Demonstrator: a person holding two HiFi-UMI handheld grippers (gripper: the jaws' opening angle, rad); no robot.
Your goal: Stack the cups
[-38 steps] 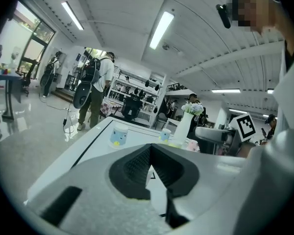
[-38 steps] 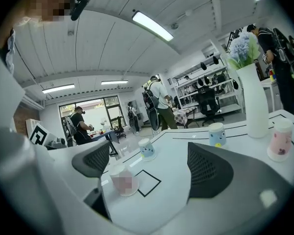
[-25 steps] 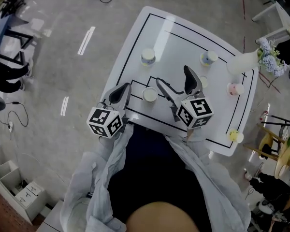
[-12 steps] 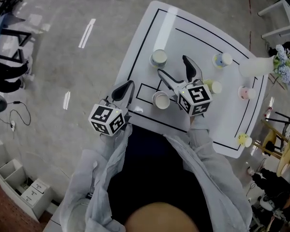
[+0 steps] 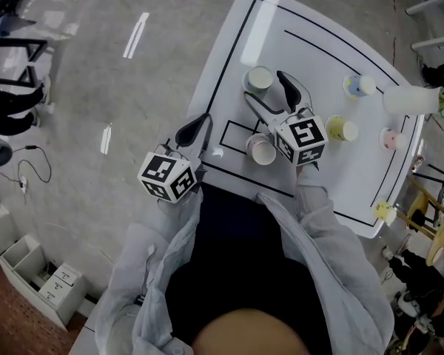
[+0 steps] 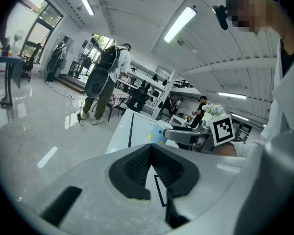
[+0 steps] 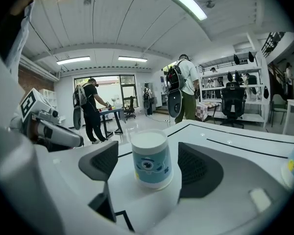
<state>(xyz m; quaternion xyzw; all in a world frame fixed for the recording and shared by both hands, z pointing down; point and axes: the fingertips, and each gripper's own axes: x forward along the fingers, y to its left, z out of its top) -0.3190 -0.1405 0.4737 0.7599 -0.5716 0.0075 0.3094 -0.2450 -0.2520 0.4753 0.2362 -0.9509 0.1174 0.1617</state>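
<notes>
An upturned white cup with a blue print (image 7: 151,159) stands on the white table (image 5: 318,65) between the pads of my right gripper (image 7: 151,166). A gap shows on each side of it. Those jaws have just been closing and touch nothing. From the head view the same cup (image 5: 260,78) sits between the right gripper (image 5: 265,87) fingers. Another white cup (image 5: 261,149) stands beside that gripper's body. My left gripper (image 5: 200,123) hovers at the table's left edge, shut and empty; its own view shows its jaws (image 6: 150,150) meeting.
A yellow cup (image 5: 342,129), a blue cup (image 5: 357,86), a pink cup (image 5: 389,137) and a second yellow cup (image 5: 383,211) are spread over the right of the table. A white vase (image 5: 408,100) stands at its far right corner. People stand in the room behind.
My right gripper has moved forward and down until the upturned blue-print cup stands between its jaws, which have narrowed. My left gripper has sunk a little at the table's edge.
</notes>
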